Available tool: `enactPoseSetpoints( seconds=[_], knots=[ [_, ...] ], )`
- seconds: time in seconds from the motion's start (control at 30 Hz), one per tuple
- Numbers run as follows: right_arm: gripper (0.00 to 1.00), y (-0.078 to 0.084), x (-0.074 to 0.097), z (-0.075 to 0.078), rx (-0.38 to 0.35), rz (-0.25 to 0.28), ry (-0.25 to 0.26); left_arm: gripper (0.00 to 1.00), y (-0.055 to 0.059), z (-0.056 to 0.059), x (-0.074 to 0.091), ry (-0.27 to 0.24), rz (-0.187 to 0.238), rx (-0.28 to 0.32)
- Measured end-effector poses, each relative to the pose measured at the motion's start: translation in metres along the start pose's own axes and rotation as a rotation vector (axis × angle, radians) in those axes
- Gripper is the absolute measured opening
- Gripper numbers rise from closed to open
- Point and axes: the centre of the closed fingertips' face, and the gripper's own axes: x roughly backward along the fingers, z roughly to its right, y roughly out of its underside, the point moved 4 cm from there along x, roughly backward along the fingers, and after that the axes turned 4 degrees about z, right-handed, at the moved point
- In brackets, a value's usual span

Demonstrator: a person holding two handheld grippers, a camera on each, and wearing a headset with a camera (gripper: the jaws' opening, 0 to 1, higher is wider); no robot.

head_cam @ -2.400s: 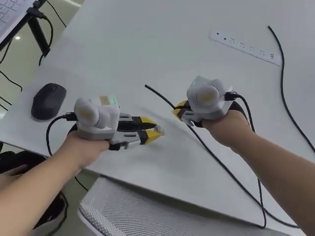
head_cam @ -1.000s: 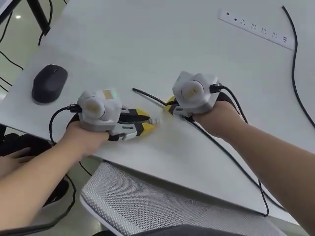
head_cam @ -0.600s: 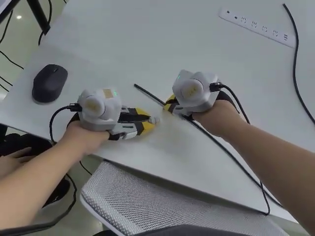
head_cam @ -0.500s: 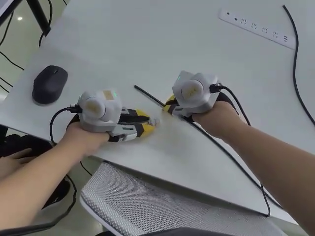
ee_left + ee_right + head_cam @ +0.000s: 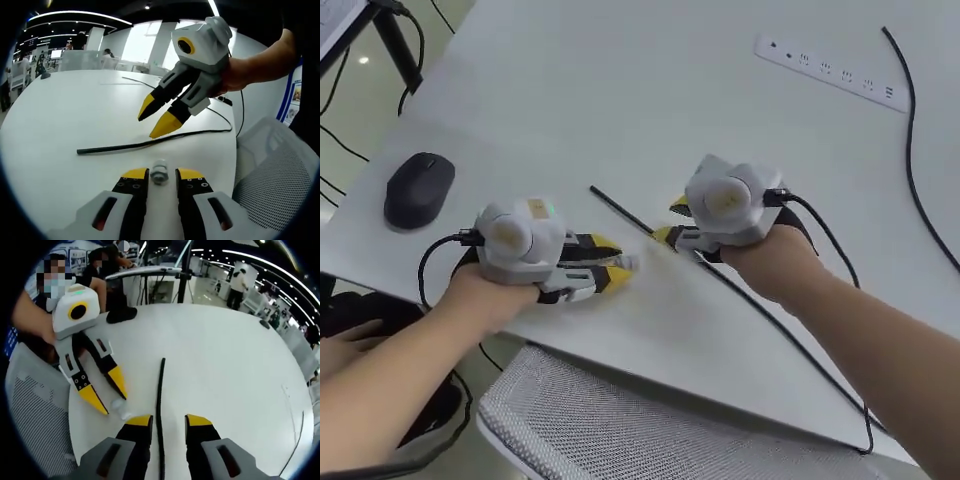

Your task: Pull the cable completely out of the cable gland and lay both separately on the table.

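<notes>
Cable [image 5: 620, 208] is out and lying flat on the white table [image 5: 620, 100], a thin black line whose free end points toward the far left and whose length runs back under the right hand and off the near edge! Over at the right gripper [image 5: 168, 421], the yellow-tipped fingers are spread, and in its own view the cable passes straight up the gap between them without being squeezed. Now the left gripper [image 5: 109, 400]: fingers parted too, tips low to the table, and the small pale cable gland [image 5: 159, 172] sits right at those tips, resting on the surface and not clamped as far as I can see. Gland and cable lie near each other but apart. Off to the left sits a dark mouse [image 5: 418, 188], a power strip [image 5: 830, 72] lies at the far side, and a mesh chair [image 5: 620, 430] shows below the table edge.
</notes>
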Motion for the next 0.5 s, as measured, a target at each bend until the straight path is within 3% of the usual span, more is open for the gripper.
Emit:
enactPoseSetpoints(
  seconds=[0.07,0.3,0.4,0.5],
  knots=[
    [0.24,0.001,0.008,0.003,-0.060,0.034,0.013,0.24,-0.003,0.003,0.001,0.001,-0.003,-0.004],
    [0.30,0.014,0.038,0.005,-0.081,0.058,0.019,0.30,-0.008,0.007,0.004,-0.017,-0.010,-0.009],
    [0.34,0.021,0.049,0.003,-0.042,0.052,0.021,0.32,-0.014,0.012,0.009,-0.020,-0.003,-0.017],
    [0.38,0.023,0.060,0.001,-0.084,0.086,0.013,0.34,-0.022,0.015,0.013,-0.026,0.030,0.006]
  ],
)
